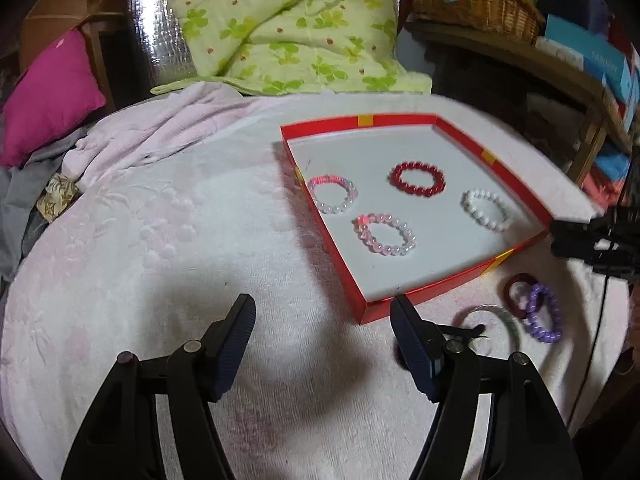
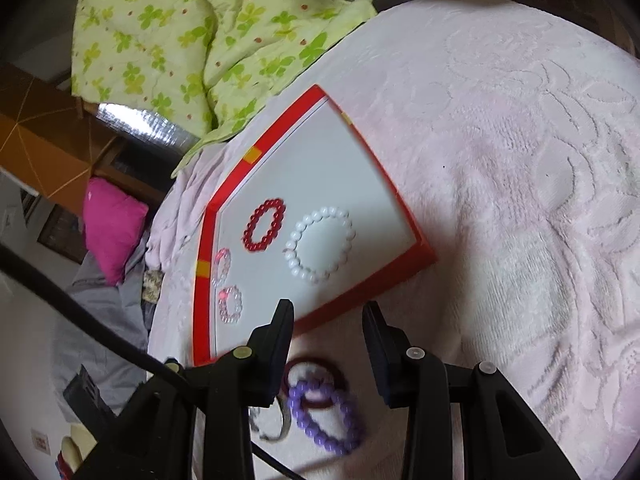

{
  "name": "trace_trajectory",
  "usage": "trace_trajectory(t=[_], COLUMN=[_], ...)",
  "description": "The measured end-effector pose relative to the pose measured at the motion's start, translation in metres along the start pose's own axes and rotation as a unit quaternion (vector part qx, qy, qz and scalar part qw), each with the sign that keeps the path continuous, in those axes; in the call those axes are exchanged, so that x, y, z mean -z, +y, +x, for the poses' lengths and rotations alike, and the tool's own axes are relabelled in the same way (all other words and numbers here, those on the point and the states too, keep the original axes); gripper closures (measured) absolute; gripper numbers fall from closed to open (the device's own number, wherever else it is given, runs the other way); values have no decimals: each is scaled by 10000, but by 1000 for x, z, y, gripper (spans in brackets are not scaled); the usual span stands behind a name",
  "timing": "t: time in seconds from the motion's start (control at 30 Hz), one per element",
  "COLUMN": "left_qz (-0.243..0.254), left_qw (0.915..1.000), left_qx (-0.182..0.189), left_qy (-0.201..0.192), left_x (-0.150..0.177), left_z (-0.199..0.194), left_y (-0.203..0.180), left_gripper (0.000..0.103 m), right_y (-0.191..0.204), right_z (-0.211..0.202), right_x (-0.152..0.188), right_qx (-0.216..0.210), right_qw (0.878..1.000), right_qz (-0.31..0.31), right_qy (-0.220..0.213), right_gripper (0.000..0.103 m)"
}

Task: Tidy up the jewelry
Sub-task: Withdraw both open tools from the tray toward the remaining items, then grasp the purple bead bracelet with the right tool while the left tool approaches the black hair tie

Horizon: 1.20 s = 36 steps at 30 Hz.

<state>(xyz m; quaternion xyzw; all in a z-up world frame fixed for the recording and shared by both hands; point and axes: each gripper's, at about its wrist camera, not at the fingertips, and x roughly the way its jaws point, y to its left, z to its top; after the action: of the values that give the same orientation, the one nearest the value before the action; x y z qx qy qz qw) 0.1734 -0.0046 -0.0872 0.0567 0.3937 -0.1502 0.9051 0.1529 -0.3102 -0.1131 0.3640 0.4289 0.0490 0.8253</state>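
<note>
A red-rimmed tray [image 1: 404, 120] with a white floor lies on the pink blanket and holds a red bead bracelet [image 1: 417, 179], a white one [image 1: 485, 209] and two pale pink ones [image 1: 384, 234]. Outside it, near its front corner, lie a purple bead bracelet [image 1: 542, 312], a dark red ring [image 1: 516, 292] and a grey bangle [image 1: 496, 320]. My left gripper [image 1: 323, 310] is open and empty, over the blanket just left of the tray's front corner. My right gripper [image 2: 328, 316] is open and empty, above the purple bracelet [image 2: 326, 416] and dark red ring [image 2: 320, 384], facing the tray [image 2: 236, 176].
A green floral quilt [image 1: 280, 20] lies behind the tray, with a magenta cushion [image 1: 48, 96] to the far left. A wicker basket [image 1: 472, 0] and a wooden shelf with boxes stand at the back right. A black cable [image 2: 80, 312] runs past the right gripper's left side.
</note>
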Motion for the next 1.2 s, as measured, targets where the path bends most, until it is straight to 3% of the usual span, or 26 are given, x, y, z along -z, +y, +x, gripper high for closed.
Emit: trace_trajectory(t=[0.17,0.33,0.5,0.57,0.63,0.7,0.8,1.2], left_qz=[-139,-230,-64,-83,-122,-56,114,286], left_qw=[9998,9985,9979,9974,9967,9966,9953,9926], left_qx=[107,480,623,702,775,787,917,1177], left_qy=[-31,159,155,159,201,240,278,16], left_x=[10,33,39,38,36,35,36,24], left_z=[-17,-27,-28,-25,-20,-15,-12,-8], left_y=[5,4,-3,-3,-3,-7,-17,-38], left_gripper=[31,31,31,31,33,33,40,40], right_y=[-3,0,4,5,9,10,8,11], right_z=[-13,-16,-3,4,5,5,4,-25], right_x=[15,37,49,51,53,53,51,34], right_qx=[-50,-98,277,434,614,620,657,213], right_qw=[9994,9975,9947,9927,9901,9893,9898,9974], right_qz=[-274,-506,-777,-908,-1108,-1176,-1149,-685], right_qy=[219,490,620,667,603,604,527,51], right_gripper=[64,64,65,73,86,93,93,93])
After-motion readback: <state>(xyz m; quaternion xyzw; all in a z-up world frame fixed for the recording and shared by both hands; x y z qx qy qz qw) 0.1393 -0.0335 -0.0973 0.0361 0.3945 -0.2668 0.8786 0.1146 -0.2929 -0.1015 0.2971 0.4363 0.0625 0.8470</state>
